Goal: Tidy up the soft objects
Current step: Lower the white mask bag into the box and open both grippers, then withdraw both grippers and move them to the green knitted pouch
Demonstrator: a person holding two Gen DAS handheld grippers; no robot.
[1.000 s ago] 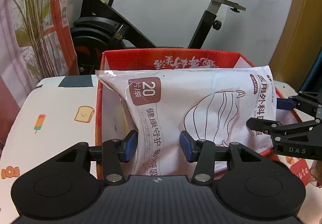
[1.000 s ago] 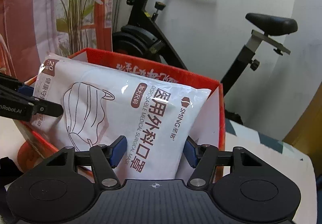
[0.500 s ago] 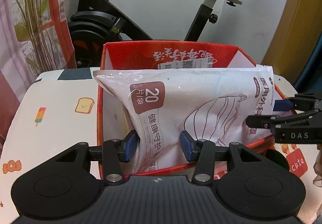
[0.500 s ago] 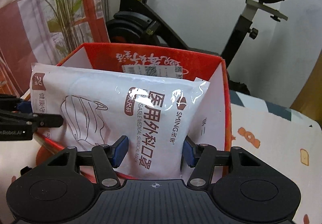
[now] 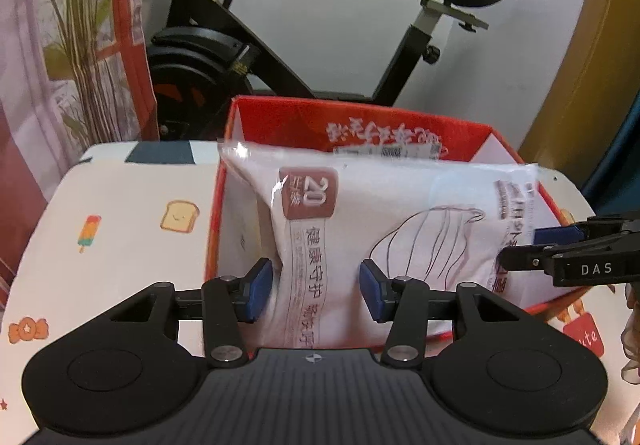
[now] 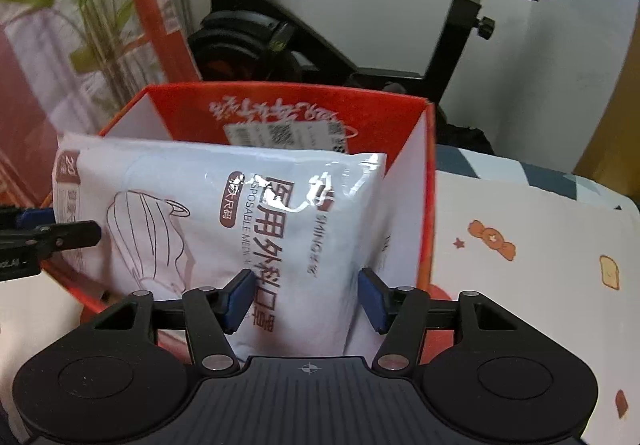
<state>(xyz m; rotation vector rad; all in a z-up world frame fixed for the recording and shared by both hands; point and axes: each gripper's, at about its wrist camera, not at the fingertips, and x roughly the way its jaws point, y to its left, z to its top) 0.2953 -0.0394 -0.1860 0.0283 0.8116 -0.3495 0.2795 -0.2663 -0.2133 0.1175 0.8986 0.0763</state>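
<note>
A white plastic pack of face masks with brown printing stands inside a red cardboard box, tilted, its top above the rim. My left gripper is shut on the pack's left lower part. My right gripper is shut on the pack's right lower part. The right gripper's fingers show at the right of the left wrist view, and the left gripper's fingers at the left of the right wrist view. The box's back wall is in view.
The box stands on a table with a white cartoon-print cloth. A black exercise bike stands behind the table against a white wall. A plant and a red-and-white panel are at the back left.
Both grippers have lowered the mask pack deeper into the red box. More of the box's back wall shows above the pack now.
</note>
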